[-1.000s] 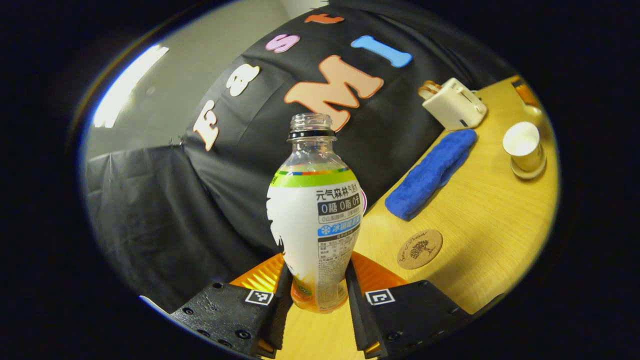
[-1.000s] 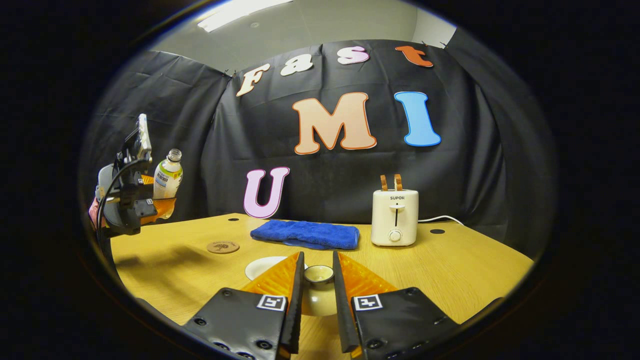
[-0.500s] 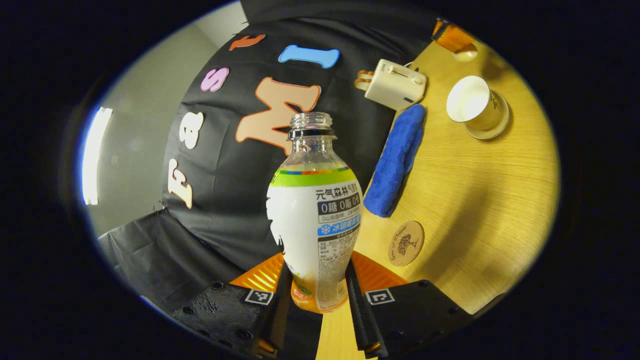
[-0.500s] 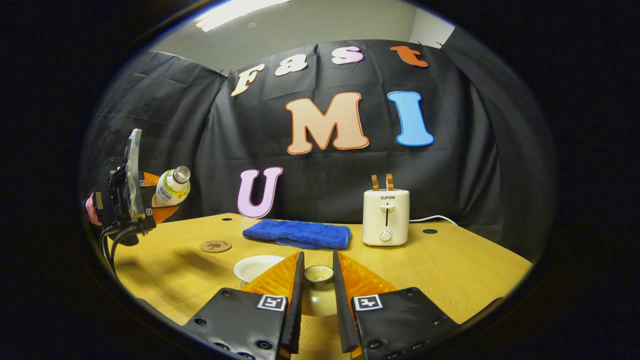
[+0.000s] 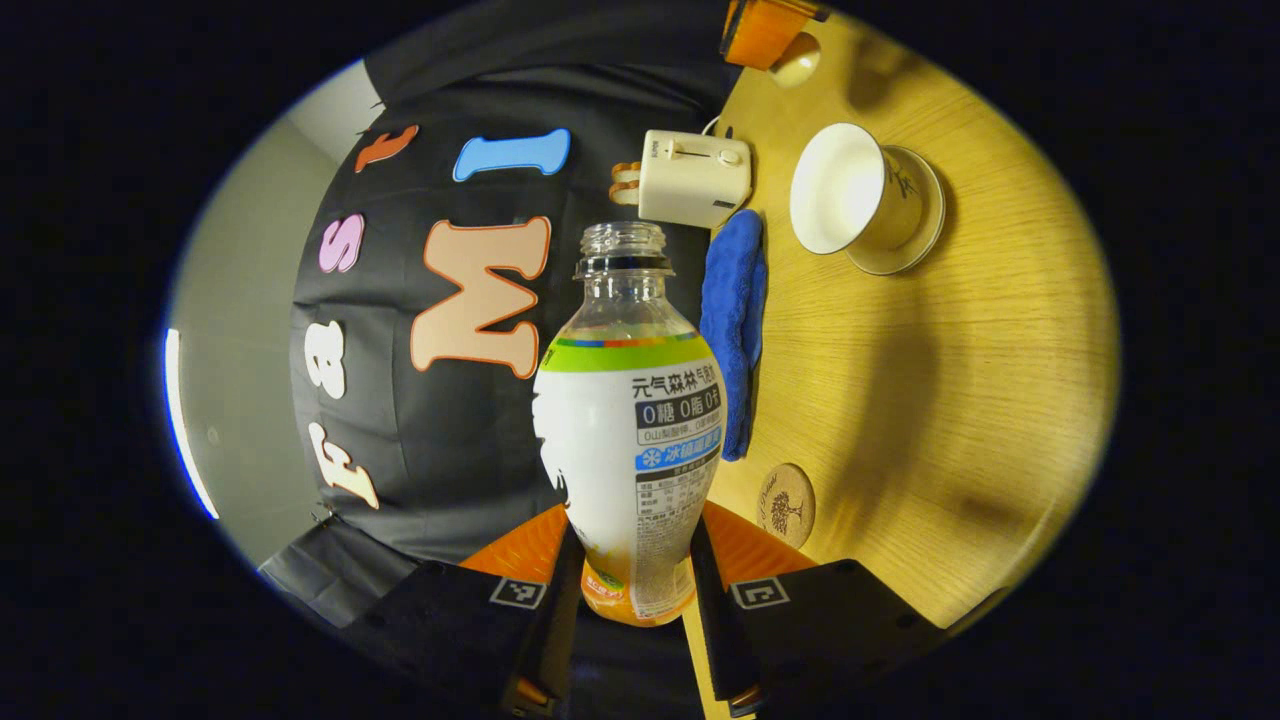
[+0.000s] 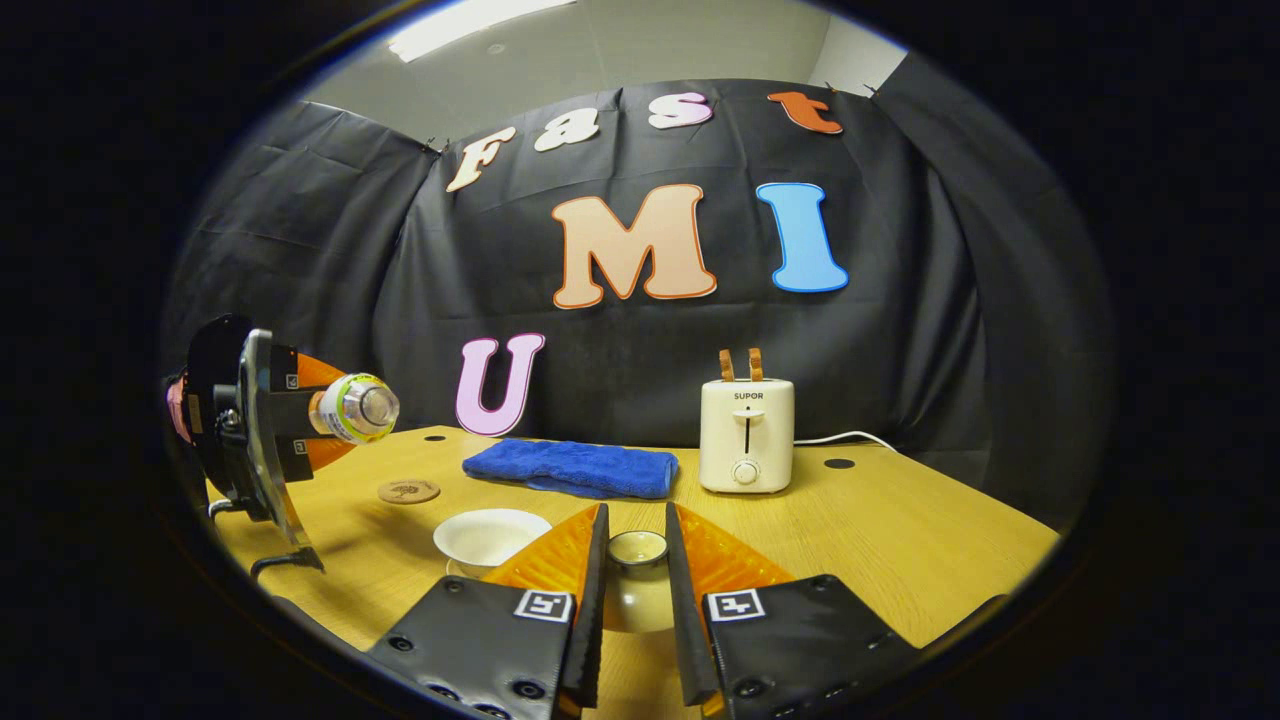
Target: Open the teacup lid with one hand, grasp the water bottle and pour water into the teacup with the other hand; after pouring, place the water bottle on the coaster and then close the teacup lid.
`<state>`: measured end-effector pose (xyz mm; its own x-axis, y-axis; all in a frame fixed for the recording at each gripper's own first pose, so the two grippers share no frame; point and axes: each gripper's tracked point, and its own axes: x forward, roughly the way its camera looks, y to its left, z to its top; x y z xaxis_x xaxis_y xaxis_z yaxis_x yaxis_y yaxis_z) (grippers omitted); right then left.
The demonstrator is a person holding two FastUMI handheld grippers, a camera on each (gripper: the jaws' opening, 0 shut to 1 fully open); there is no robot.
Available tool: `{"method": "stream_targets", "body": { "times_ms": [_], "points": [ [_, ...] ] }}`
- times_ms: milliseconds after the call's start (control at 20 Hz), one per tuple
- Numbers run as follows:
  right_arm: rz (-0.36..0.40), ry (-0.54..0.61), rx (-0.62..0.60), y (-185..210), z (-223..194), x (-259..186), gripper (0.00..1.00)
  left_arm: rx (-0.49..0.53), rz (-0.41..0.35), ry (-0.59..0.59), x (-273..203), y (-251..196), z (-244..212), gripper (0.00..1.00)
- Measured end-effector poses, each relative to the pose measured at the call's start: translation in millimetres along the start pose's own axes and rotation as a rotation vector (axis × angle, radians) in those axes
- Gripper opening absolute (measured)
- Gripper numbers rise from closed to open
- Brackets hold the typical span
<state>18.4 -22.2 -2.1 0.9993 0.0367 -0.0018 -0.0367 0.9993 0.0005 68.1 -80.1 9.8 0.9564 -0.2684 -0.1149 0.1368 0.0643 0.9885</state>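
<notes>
Table (image 6: 900,530): wooden, backed by black cloth; open room is seen at its right.
Bottle (image 5: 628,420): clamped by left gripper (image 5: 628,610), tipped further sideways than before.
Teacup (image 5: 850,195): uncovered, now nearer bottle mouth.
Lid (image 6: 637,548): clamped by right gripper (image 6: 636,560).
Coaster (image 5: 786,504): bare, beside towel (image 5: 735,320).

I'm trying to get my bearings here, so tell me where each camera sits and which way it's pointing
Left gripper view: rides on the left gripper, tipped on its side above the table; looks along its fingers, clamped on the bottle, toward the open teacup.
Right gripper view: rides on the right gripper, level and low over the table, facing the back wall; its fingers pinch the lid.
Shared: teacup, coaster, blue towel, toaster, and the bottle.
</notes>
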Motion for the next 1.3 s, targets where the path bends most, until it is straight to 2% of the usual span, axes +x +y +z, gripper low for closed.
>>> {"method": "stream_targets", "body": {
  "times_ms": [250, 1250, 1300],
  "points": [
    [-0.009, -0.001, -0.001, -3.6, 0.1, 0.3, 0.34, 0.077, -0.041, -0.011, 8.0, -8.0, 9.2, 0.52],
    [-0.024, -0.002, -0.002, -9.8, 0.3, 0.1, 0.34, 0.285, -0.078, 0.003, 14.6, -11.2, 20.5, 0.52],
    [-0.025, -0.002, -0.002, -10.5, 0.4, 0.2, 0.34, 0.303, -0.077, 0.003, 15.3, -10.2, 22.6, 0.54]
  ]
}}
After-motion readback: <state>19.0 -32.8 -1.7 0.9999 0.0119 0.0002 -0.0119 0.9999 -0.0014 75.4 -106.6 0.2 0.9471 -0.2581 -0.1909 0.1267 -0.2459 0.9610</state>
